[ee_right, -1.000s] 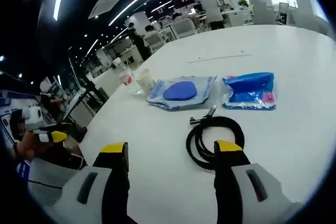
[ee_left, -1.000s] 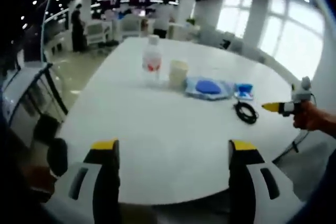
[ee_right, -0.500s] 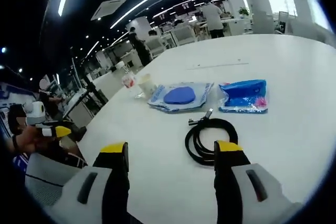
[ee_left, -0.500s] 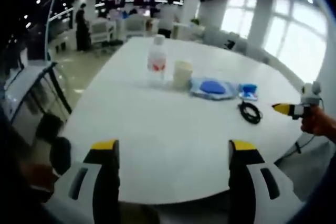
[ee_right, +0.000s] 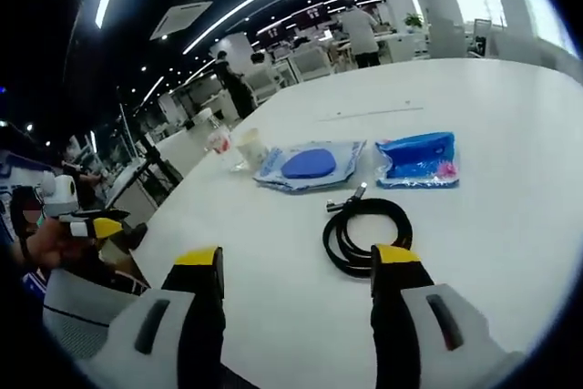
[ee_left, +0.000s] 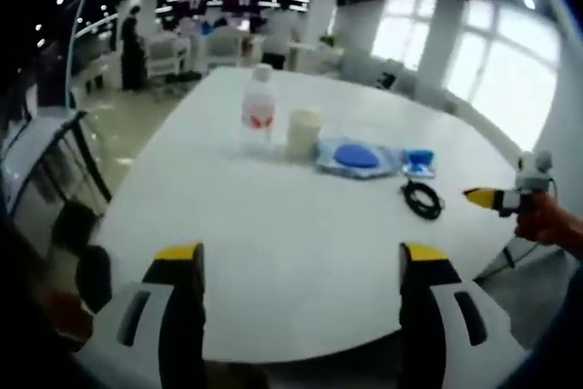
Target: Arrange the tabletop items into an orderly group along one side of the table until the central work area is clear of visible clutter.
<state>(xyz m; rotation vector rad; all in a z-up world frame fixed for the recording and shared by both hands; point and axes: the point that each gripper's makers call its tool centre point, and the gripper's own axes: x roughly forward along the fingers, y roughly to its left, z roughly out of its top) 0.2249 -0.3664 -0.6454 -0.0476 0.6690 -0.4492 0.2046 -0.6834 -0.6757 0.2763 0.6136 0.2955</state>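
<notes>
Holding nothing, both tools (ee_left: 296,266) (ee_right: 293,271) gape wide over the table (ee_left: 273,225); bottle (ee_left: 260,111) and cup (ee_left: 303,132) contents unclear.

On the counter (ee_left: 273,252): one bottle (ee_left: 260,113), one cup (ee_left: 303,132), two blue packets (ee_right: 310,165) (ee_right: 418,160), one coiled black cable (ee_right: 364,234).

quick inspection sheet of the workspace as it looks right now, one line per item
surface: white table, mostly bare near the grippers
job's things: clear bottle, pale cup, packet with a blue disc and blue packet in a loose row
clutter: nothing seen beyond those
grippers: left gripper open, empty; right gripper open, empty, near the cable
cables: coiled black cable in front of the packets
surroundings: open office with desks, chairs, people, windows
</notes>
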